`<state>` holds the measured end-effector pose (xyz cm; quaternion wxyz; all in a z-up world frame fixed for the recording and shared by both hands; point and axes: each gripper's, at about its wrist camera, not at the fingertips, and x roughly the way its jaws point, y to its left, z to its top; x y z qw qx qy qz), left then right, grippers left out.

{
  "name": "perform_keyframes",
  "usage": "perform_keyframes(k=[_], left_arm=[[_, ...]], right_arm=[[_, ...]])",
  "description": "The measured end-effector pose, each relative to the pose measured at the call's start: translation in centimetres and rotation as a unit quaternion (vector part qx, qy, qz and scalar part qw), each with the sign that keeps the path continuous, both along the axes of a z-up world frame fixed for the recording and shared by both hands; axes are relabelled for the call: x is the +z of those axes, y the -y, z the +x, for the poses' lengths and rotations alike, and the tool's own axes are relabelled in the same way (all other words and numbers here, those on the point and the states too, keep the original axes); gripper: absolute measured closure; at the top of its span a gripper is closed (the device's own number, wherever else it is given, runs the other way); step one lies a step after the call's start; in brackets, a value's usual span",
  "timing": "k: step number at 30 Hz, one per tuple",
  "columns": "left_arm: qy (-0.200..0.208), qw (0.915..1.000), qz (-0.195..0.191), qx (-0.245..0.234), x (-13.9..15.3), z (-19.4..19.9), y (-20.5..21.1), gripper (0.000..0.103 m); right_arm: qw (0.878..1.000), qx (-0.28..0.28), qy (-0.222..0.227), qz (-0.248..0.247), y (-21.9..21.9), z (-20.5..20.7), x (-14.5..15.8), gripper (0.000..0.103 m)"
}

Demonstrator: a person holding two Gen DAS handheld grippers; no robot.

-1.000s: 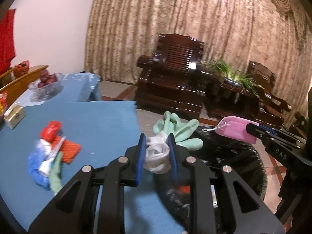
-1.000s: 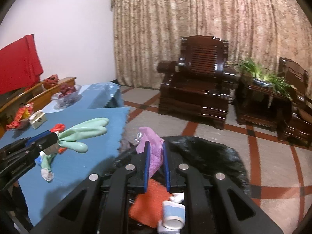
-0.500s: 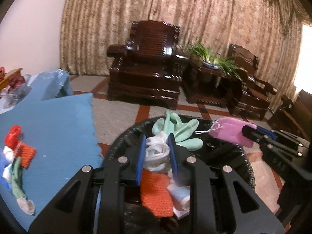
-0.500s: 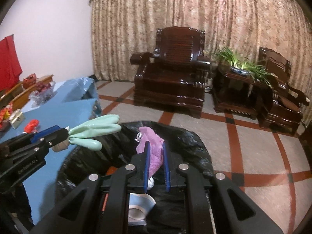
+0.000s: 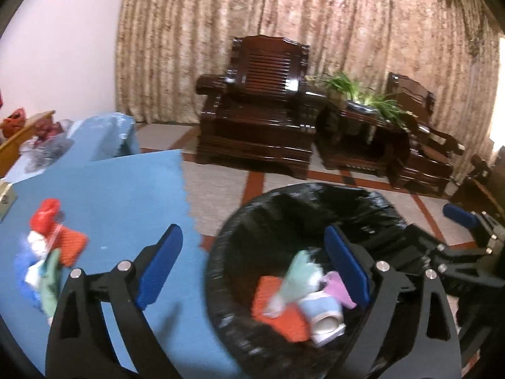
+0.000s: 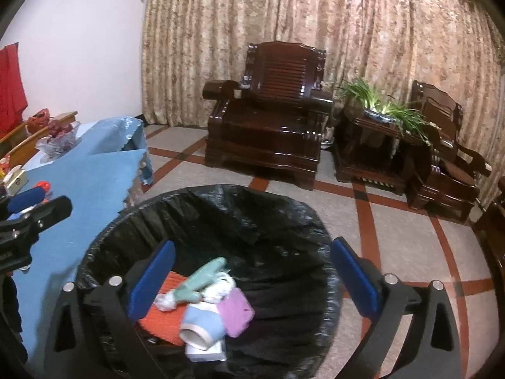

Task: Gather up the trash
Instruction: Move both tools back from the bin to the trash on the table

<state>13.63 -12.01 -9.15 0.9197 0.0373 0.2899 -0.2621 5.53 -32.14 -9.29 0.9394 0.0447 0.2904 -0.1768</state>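
Observation:
A bin lined with a black bag [image 5: 284, 199] [image 6: 195, 199] stands on the floor beside the blue table [image 5: 126, 195]. In it lie a green glove [image 5: 300, 273] [image 6: 202, 279], a pink mask [image 5: 339, 289] [image 6: 235, 311], an orange cloth [image 5: 268, 290] [image 6: 167, 284] and a blue roll [image 6: 202, 322]. My left gripper [image 5: 252, 268] is open and empty over the bin's left rim. My right gripper [image 6: 252, 279] is open and empty above the bin. A pile of trash [image 5: 47, 252] lies on the table: red, orange, white, blue and green pieces.
Dark wooden armchairs [image 6: 268, 126] and a side table with a plant [image 6: 382, 107] stand by the curtain. A bowl of fruit [image 6: 56, 139] and a small box [image 6: 15, 180] sit on the far part of the table. Tiled floor lies around the bin.
Both grippers have opened. The green glove and the pink mask have dropped into the bin. The left gripper has swung a little back toward the table.

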Motion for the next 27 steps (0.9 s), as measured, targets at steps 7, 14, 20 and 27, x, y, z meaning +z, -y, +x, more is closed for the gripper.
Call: perform_keyframes(k=[7, 14, 20, 27], left_arm=[[-0.005, 0.9980, 0.002, 0.062, 0.2, -0.4, -6.9, 0.012], [0.003, 0.9908, 0.006, 0.135, 0.7, -0.1, -14.5, 0.012], [0.014, 0.9806, 0.021, 0.195, 0.9, 0.1, -20.4, 0.012], [0.013, 0.9699, 0.034, 0.241, 0.2, 0.4, -25.5, 0.012]], right_arm=[[0.999, 0.052, 0.013, -0.005, -4.6, 1.5, 0.6, 0.006], [0.991, 0.134, 0.021, -0.008, -11.5, 4.2, 1.3, 0.006], [0.982, 0.188, 0.030, 0.008, -17.3, 6.6, 1.3, 0.006], [0.975, 0.221, 0.022, 0.020, -22.8, 8.7, 0.1, 0.006]])
